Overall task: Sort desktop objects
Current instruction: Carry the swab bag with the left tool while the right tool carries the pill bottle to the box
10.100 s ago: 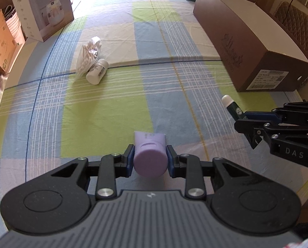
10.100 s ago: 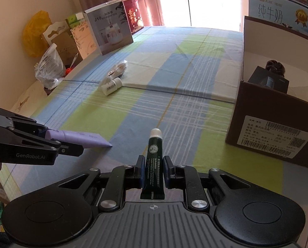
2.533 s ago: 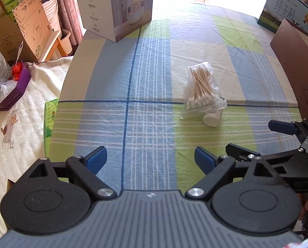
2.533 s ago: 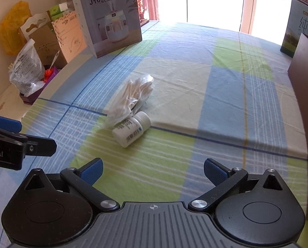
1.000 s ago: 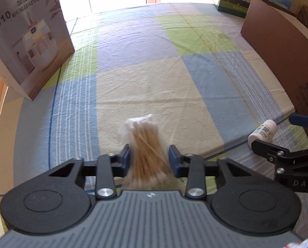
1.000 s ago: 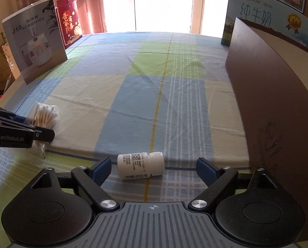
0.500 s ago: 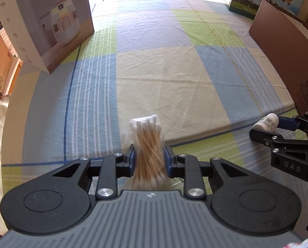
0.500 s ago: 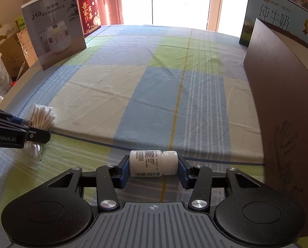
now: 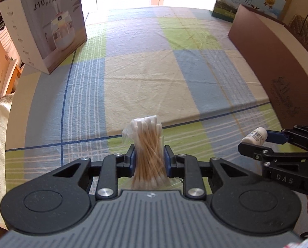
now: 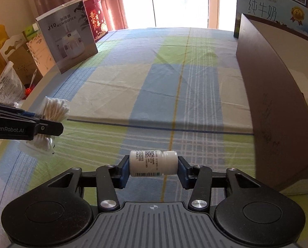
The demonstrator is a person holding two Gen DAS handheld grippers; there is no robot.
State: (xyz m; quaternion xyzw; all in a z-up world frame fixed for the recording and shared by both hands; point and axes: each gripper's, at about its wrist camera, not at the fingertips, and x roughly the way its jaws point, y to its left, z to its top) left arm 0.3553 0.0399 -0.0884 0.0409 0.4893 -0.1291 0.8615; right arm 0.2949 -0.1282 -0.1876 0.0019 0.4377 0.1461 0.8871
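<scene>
My left gripper (image 9: 149, 158) is shut on a clear bag of cotton swabs (image 9: 147, 144) and holds it above the checked tablecloth. The bag also shows at the left of the right wrist view (image 10: 54, 111). My right gripper (image 10: 153, 165) is shut on a small white pill bottle (image 10: 153, 163), held sideways by its base and cap. The bottle also shows in the left wrist view (image 9: 255, 136), at the right. A brown cardboard box (image 10: 278, 107) stands open-topped along the right side, close to my right gripper.
A grey humidifier box (image 9: 44, 31) stands at the far left of the table. A blue milk carton box (image 10: 276, 10) stands behind the brown box. Bags and cartons (image 10: 9, 78) sit off the table's left edge.
Both grippers closed on their objects about half a second ago and have since lifted them off the cloth. The view has risen slightly over the table.
</scene>
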